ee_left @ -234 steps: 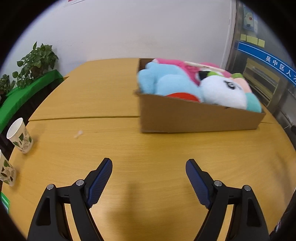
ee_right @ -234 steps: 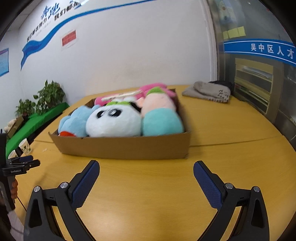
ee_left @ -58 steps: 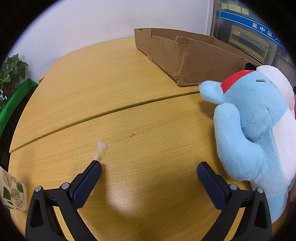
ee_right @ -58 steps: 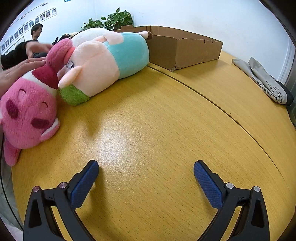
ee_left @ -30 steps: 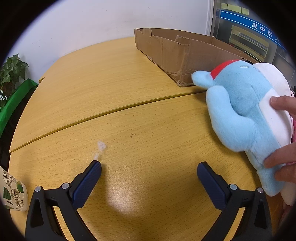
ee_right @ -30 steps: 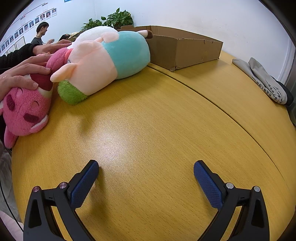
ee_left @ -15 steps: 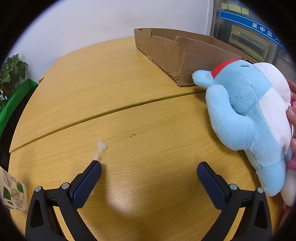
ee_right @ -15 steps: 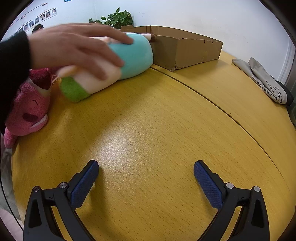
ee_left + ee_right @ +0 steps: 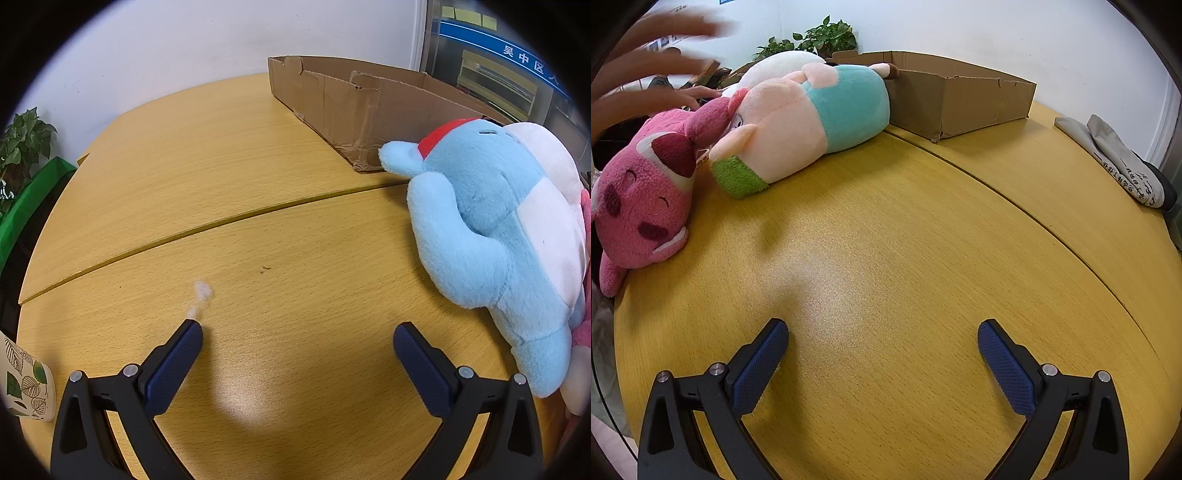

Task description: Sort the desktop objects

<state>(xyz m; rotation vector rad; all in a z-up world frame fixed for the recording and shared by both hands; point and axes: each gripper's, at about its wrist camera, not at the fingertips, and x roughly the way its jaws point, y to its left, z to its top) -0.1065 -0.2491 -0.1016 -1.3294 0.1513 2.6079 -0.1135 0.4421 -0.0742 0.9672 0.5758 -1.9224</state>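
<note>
1. Left wrist view: the left gripper point(image 9: 297, 332) hangs released over the yellow wooden table point(image 9: 229, 177), its blue-padded jaws wide apart and holding nothing.
2. The light-blue plush with a white belly and a red band point(image 9: 495, 236) lies on the table at about two o'clock from the jaws, near the right finger but apart from it. The shallow brown cardboard box point(image 9: 354, 99) stands farther off at about one o'clock, and the plush's paw nearly meets its near corner.
3. A small tuft of white fluff point(image 9: 201, 295) lies just beyond the left fingertip at eleven o'clock. A paper cup printed with green leaves point(image 9: 26, 384) is cut by the frame at nine o'clock.
4. A white plush and a pink one behind the blue plush show only as slivers at the right edge. A blue sign at upper right carries the characters 吴中区, with the rest cut off.
5. Right wrist view: the right gripper point(image 9: 882, 339) is likewise released and empty above the table point(image 9: 923, 240).
6. The pink bear plush with dark-red patches point(image 9: 646, 192) lies at ten o'clock, touching the peach and turquoise plush with a green end point(image 9: 805, 118) at eleven o'clock; both are well apart from the jaws. The cardboard box point(image 9: 960, 99) sits behind at twelve to one o'clock.
7. A blurred bare hand point(image 9: 653, 59) hovers at upper left. A white plush behind the turquoise one is mostly hidden. Grey folded cloth with dark printing point(image 9: 1123, 162) lies at two o'clock; its writing is unreadable.
</note>
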